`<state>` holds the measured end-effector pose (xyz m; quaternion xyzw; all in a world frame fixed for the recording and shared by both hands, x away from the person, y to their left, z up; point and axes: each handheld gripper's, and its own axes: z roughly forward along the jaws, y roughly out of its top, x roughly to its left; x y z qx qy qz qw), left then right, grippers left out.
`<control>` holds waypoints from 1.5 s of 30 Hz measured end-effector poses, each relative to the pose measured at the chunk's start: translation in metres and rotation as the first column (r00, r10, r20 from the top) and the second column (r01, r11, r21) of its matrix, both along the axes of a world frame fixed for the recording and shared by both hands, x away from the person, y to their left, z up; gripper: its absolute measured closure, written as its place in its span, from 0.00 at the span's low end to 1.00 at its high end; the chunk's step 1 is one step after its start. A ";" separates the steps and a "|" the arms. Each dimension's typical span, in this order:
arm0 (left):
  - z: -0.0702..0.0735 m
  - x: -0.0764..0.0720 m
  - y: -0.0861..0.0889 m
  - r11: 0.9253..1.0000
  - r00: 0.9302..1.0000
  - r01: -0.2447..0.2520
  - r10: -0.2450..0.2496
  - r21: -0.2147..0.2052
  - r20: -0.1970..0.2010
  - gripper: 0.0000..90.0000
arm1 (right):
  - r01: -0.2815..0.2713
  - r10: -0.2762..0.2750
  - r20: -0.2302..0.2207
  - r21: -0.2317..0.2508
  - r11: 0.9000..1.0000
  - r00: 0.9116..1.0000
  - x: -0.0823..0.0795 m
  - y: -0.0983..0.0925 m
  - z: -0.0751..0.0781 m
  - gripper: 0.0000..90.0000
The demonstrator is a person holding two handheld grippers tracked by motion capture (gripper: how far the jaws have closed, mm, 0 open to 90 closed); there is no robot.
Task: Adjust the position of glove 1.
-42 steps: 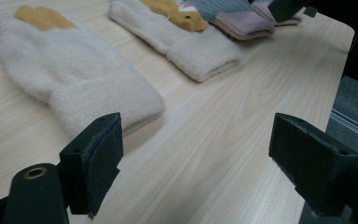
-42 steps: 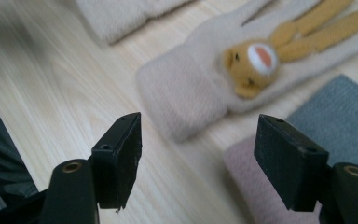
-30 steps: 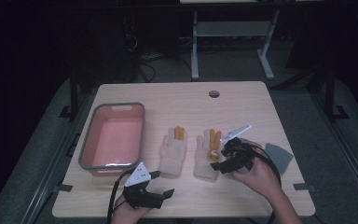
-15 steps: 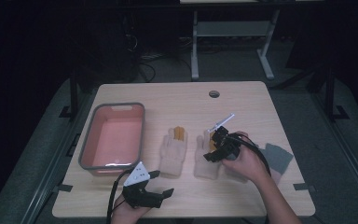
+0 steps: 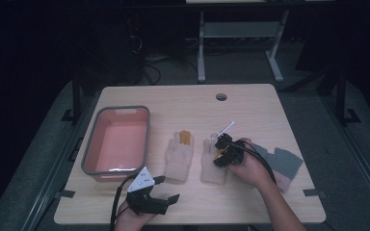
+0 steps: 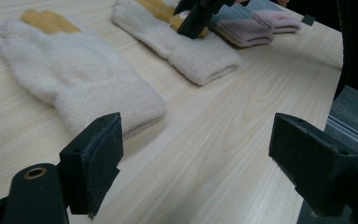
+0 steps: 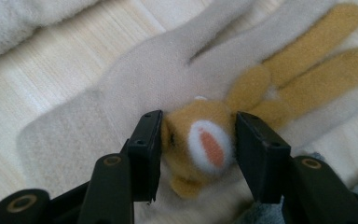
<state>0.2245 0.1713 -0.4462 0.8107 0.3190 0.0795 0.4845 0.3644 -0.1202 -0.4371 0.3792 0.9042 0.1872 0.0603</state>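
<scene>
— High view: how much room is at the near edge of the tabletop (image 5: 279,197)?
— The left claw (image 5: 168,199) hovers there, jaws wide apart and holding nothing, bare wood around it.
— And beyond?
— Two cream gloves (image 5: 179,156) lie side by side. The right claw (image 5: 218,155) has just been closing, pads against the right glove's (image 7: 135,93) tan patch (image 7: 200,140). One pink tub (image 5: 91,159) sits left.
</scene>
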 end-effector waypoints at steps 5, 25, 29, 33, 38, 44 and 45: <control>-0.001 0.000 -0.001 1.000 1.000 0.002 -0.002 -0.001 0.000 0.20 | 0.003 -0.003 0.010 -0.025 1.000 1.000 -0.001 0.003 -0.001 0.60; 0.001 0.000 0.001 1.000 1.000 -0.011 0.011 -0.002 0.010 0.20 | -0.034 0.034 0.026 -0.008 0.999 0.999 -0.006 0.005 0.023 0.73; 0.002 -0.001 0.002 1.000 1.000 -0.020 0.020 -0.010 0.019 0.20 | -0.040 0.040 0.042 0.000 0.999 0.998 -0.007 0.005 0.032 0.73; 0.003 -0.002 0.002 0.999 0.999 -0.027 0.027 -0.019 0.030 0.20 | -0.047 0.046 0.052 0.022 0.999 0.998 -0.008 0.005 0.041 0.73; 0.003 -0.002 0.004 0.999 0.999 -0.037 0.038 -0.023 0.031 0.20 | -0.061 0.058 0.076 0.046 0.997 0.995 -0.012 0.011 0.059 0.73; 0.003 -0.002 0.004 0.998 0.999 -0.044 0.045 -0.037 0.026 0.20 | -0.101 0.095 0.101 0.056 0.993 0.990 -0.011 0.025 0.072 0.73; 0.003 -0.002 0.004 0.998 0.999 -0.045 0.046 -0.037 0.025 0.20 | -0.109 0.102 0.099 0.062 0.992 0.990 -0.010 0.030 0.075 0.73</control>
